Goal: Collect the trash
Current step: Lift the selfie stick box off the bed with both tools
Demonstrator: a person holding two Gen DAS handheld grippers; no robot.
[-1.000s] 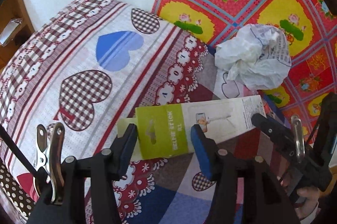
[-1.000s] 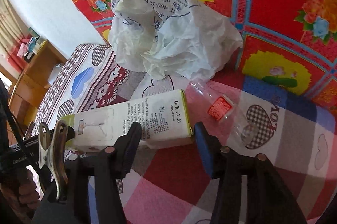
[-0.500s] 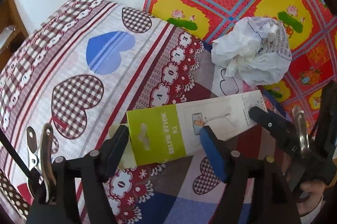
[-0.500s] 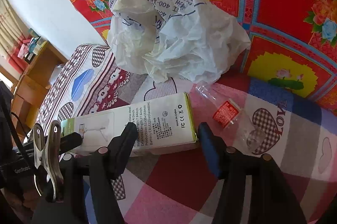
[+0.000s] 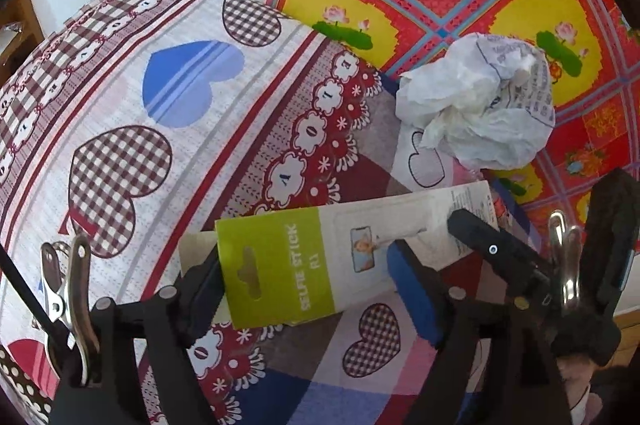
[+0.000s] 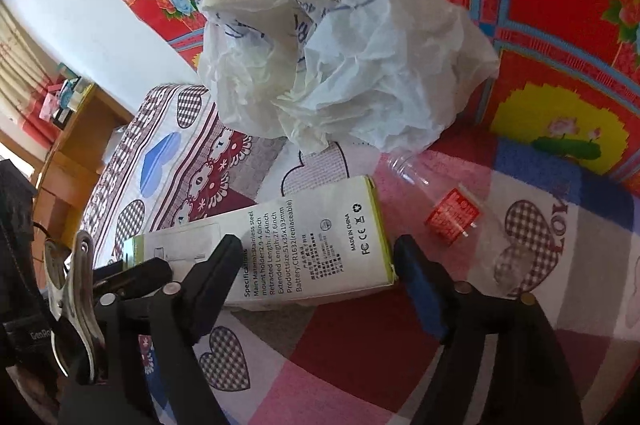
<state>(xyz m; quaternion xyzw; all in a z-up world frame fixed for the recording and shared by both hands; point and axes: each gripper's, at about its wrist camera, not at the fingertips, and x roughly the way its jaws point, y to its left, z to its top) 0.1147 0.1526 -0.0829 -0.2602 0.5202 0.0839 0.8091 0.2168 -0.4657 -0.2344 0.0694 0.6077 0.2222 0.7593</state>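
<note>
The clear bottle (image 6: 460, 221) mostly vanishes against the quilt (only its red label reads); shelf clutter (image 6: 66, 97) blurs

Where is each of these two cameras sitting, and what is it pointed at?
Left wrist: rides the left gripper, looking steeply down at the selfie stick box's green end on the bedspread; its jaws are opening, with the right gripper alongside.
Right wrist: rides the right gripper, facing the box's other end and a clear plastic bottle; jaws opening.
Shared: box, crumpled white bag.

One selfie-stick box (image 5: 304, 265), one crumpled white bag (image 5: 480, 113), one clear plastic bottle (image 6: 456, 213), two hand-held grippers (image 5: 308, 285).
</note>
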